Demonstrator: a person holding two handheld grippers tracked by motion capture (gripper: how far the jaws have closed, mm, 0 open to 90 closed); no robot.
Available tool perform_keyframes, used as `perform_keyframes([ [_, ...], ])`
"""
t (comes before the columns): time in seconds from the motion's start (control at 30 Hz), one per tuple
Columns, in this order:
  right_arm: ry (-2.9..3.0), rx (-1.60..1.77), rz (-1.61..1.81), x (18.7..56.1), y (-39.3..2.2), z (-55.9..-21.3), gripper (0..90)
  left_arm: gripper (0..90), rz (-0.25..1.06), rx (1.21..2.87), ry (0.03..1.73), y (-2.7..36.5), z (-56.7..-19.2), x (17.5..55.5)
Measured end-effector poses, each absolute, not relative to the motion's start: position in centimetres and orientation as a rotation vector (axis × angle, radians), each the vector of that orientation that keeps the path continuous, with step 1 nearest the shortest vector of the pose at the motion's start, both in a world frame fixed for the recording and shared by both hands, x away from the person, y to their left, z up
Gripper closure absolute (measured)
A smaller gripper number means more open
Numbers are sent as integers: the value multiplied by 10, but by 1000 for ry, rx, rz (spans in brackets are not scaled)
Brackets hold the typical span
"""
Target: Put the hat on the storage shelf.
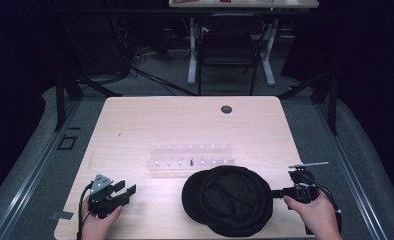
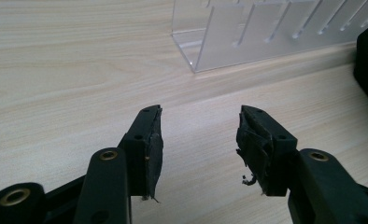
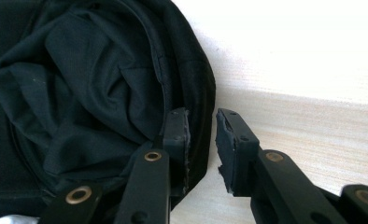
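The black cap [image 1: 228,200] lies upside down near the front edge of the tabletop [image 1: 150,120], right of the middle, its lining bunched and facing up. The right hand-held gripper [image 3: 201,140] straddles the cap's rim at the cap's right side: one jaw is inside against the lining, the other outside over bare wood, and a gap shows between the outer pad and the cloth. The jaws are therefore not yet pinching.

The main risk, as I judge it, is a thin bite. If the jaws close on the soft edge alone, the rim may fold or slide out when lifted, and the cap would drop back or skid toward the front edge. The inner jaw could also snag loose lining instead of the firmer band, so the cap would hang crooked. A sideways pull might push it against the clear rack [image 1: 191,156], which stands just behind it, toward the middle of the tabletop.

The right hand [image 1: 317,212] holds its hand-held gripper low and roughly level, pointing left at the cap. The left hand-held gripper [image 2: 198,140] rests near the front left corner with its jaws spread on nothing, aimed toward the rack, the left hand [image 1: 99,224] under it at the edge.
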State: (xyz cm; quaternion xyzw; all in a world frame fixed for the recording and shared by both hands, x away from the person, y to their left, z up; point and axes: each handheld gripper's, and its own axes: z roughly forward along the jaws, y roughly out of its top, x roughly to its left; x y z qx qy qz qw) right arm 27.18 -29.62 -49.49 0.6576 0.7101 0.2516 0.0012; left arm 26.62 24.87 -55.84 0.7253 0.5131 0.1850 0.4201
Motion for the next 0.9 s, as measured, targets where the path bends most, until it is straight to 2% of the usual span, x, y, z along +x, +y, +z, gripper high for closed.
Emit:
perform_keyframes([
  [0.9,2336,2112,691,291,-285,-513,767,501,463,1821,1283,248,-559,266],
])
